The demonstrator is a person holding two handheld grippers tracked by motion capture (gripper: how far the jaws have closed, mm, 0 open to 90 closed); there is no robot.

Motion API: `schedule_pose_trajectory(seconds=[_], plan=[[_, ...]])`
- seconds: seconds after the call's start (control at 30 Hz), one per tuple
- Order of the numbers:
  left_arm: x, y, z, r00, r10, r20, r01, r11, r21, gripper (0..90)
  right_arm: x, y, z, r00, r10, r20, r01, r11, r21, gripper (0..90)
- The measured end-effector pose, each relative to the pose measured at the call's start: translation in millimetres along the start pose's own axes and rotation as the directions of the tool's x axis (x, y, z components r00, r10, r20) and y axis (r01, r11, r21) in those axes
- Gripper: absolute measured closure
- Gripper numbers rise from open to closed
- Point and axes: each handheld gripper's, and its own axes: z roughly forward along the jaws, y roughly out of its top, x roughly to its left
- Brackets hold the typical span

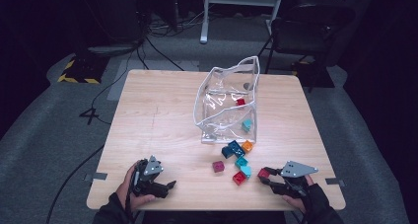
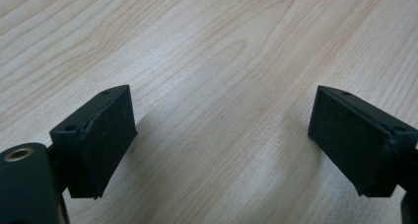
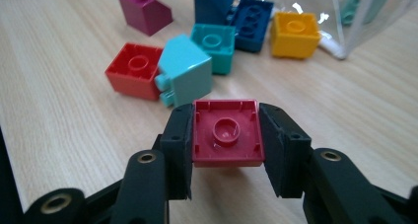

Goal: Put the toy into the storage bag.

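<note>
My right gripper [image 1: 264, 175] [image 3: 226, 113] lies near the table's front right edge, shut on a dark red brick [image 1: 263, 172] [image 3: 226, 135] whose hollow underside faces the camera. Just beyond it lie loose bricks: a red one [image 1: 239, 178] [image 3: 133, 68], a light teal one [image 1: 245, 170] [image 3: 187, 76], a teal one [image 1: 241, 161] [image 3: 213, 41], a magenta one [image 1: 218, 166] [image 3: 144, 12], dark blue ones [image 1: 231, 149] [image 3: 251, 17] and an orange one [image 1: 247, 146] [image 3: 295, 34]. At the front left, my left gripper [image 1: 170, 185] [image 2: 222, 130] stands open over bare wood.
A clear plastic bag [image 1: 217, 93] [image 3: 365, 12] stands open mid-table, with a red brick [image 1: 240, 101] and a teal brick [image 1: 246, 125] inside. The wooden table [image 1: 157, 130] [image 2: 197, 46] is bare on its left half. A chair [image 1: 310, 21] and floor cables lie beyond.
</note>
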Motion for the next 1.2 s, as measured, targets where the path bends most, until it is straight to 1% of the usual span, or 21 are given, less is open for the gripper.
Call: schedule_pose_trajectory(seconds=[0.2, 0.27, 0.3, 0.43, 0.53, 0.63, 0.7, 0.77, 0.9, 0.97, 1.03, 1.07, 1.1, 1.2], plan=[[0.0, 0.0, 0.0, 1.0000, 0.000, 0.000, 0.000, 1.0000, 0.000, 11.0, -9.4, 9.2, -11.4, 0.9983, 0.028, 0.050, -0.026, 0.999, -0.040, 59.4], [0.0, 0.0, 0.0, 1.0000, 0.000, 0.000, 0.000, 1.0000, 0.000, 11.0, -12.4, 14.3, -15.9, 0.9968, 0.033, 0.073, -0.030, 0.998, -0.048, 59.4], [0.0, 0.0, 0.0, 1.0000, 0.000, 0.000, 0.000, 1.0000, 0.000, 11.0, -14.1, 17.8, -19.0, 0.9961, 0.039, 0.080, -0.034, 0.998, -0.062, 59.4], [0.0, 0.0, 0.0, 1.0000, 0.000, 0.000, 0.000, 1.0000, 0.000, 11.0, -18.0, 31.6, -29.0, 0.9936, 0.034, 0.108, -0.024, 0.996, -0.091, 59.4], [0.0, 0.0, 0.0, 1.0000, 0.000, 0.000, 0.000, 1.0000, 0.000, 11.0, -23.3, 46.0, -35.8, 0.9914, 0.043, 0.124, -0.028, 0.992, -0.119, 59.4], [0.0, 0.0, 0.0, 1.0000, 0.000, 0.000, 0.000, 1.0000, 0.000, 11.0, -27.0, 60.2, -39.6, 0.9895, 0.036, 0.140, -0.017, 0.990, -0.138, 59.4], [-0.1, 0.0, 0.0, 1.0000, 0.000, 0.000, 0.000, 1.0000, 0.000, 11.0, -30.2, 72.6, -43.0, 0.9857, 0.027, 0.166, -0.001, 0.987, -0.158, 59.4], [0.0, 0.0, 0.0, 1.0000, 0.000, 0.000, 0.000, 1.0000, 0.000, 11.0, -34.6, 83.8, -45.4, 0.9852, 0.039, 0.167, -0.009, 0.984, -0.180, 59.4], [0.0, 0.0, 0.0, 1.0000, 0.000, 0.000, 0.000, 1.0000, 0.000, 11.0, -40.4, 104.0, -45.4, 0.9826, 0.047, 0.180, -0.011, 0.980, -0.198, 59.4], [0.0, 0.0, 0.0, 1.0000, 0.000, 0.000, 0.000, 1.0000, 0.000, 10.9, -41.9, 114.8, -44.3, 0.9794, 0.041, 0.198, 0.000, 0.980, -0.199, 59.4], [0.0, 0.0, 0.0, 1.0000, 0.000, 0.000, 0.000, 1.0000, 0.000, 11.0, -43.4, 123.8, -45.2, 0.9779, 0.041, 0.205, 0.002, 0.978, -0.206, 59.4], [0.0, 0.0, 0.0, 1.0000, 0.000, 0.000, 0.000, 1.0000, 0.000, 11.0, -45.5, 133.3, -47.6, 0.9758, 0.035, 0.216, 0.012, 0.977, -0.214, 59.4], [0.0, 0.0, 0.0, 1.0000, 0.000, 0.000, 0.000, 1.0000, 0.000, 11.0, -45.5, 133.3, -47.6, 0.9758, 0.035, 0.216, 0.012, 0.977, -0.214, 59.4], [0.0, 0.0, 0.0, 1.0000, 0.000, 0.000, 0.000, 1.0000, 0.000, 11.0, -49.4, 146.3, -51.0, 0.9759, 0.053, 0.212, -0.002, 0.972, -0.235, 59.4]])
